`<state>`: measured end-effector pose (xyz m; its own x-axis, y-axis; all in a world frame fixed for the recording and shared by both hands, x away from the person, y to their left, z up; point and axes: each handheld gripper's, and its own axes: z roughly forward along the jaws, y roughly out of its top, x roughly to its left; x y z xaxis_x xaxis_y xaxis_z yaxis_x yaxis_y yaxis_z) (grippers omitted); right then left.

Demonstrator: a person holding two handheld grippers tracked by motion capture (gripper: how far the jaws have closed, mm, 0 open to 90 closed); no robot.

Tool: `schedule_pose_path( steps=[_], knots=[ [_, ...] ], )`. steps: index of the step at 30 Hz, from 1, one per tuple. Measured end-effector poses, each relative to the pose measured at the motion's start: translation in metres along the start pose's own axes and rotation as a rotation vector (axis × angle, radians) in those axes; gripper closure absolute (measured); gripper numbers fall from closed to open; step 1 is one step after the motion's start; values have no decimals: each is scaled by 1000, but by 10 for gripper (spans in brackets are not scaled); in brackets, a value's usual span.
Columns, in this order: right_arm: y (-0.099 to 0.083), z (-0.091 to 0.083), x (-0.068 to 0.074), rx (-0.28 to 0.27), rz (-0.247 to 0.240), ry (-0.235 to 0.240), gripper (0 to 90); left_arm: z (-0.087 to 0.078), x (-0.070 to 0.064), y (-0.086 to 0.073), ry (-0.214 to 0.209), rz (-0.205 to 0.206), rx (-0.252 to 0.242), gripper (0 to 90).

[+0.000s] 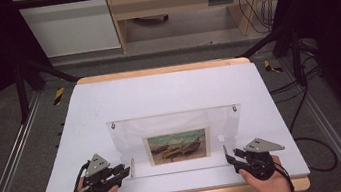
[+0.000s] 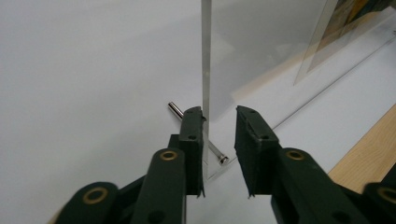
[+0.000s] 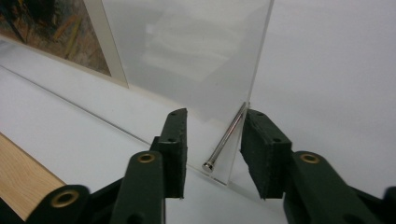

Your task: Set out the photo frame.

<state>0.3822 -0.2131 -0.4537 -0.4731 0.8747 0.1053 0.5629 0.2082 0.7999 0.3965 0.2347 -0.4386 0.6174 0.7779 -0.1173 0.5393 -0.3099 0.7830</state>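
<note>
Left black two-jaw gripper (image 1: 127,172): jaws apart, one on each side of the near left corner of the clear plastic picture frame (image 1: 177,142). Right black two-jaw gripper (image 1: 228,158): jaws apart too, around the near right corner. Nothing squeezed. Thin shiny metal pin (image 2: 196,133) through the left corner, another shiny metal pin (image 3: 226,136) through the right one. Farther off, small painted boat picture (image 1: 178,146) inside the frame, on the white table top (image 1: 168,92) with its pale wooden edge (image 1: 160,70).
</note>
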Motion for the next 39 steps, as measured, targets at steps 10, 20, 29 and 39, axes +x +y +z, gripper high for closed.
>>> schedule_pose_path(
  steps=[10,20,29,39],
  knots=[
    [-4,-9,-12,-1,-23,-49,207,-8,12,0,-27,32,-19,326],
    [-11,-27,-30,-37,15,-141,146,-17,31,-3,51,5,-45,169],
    [-9,-22,-48,-44,77,-183,120,-13,48,-6,111,13,-37,107],
    [11,-1,-71,-17,83,-216,97,10,72,7,171,-14,-32,105]
  ],
)
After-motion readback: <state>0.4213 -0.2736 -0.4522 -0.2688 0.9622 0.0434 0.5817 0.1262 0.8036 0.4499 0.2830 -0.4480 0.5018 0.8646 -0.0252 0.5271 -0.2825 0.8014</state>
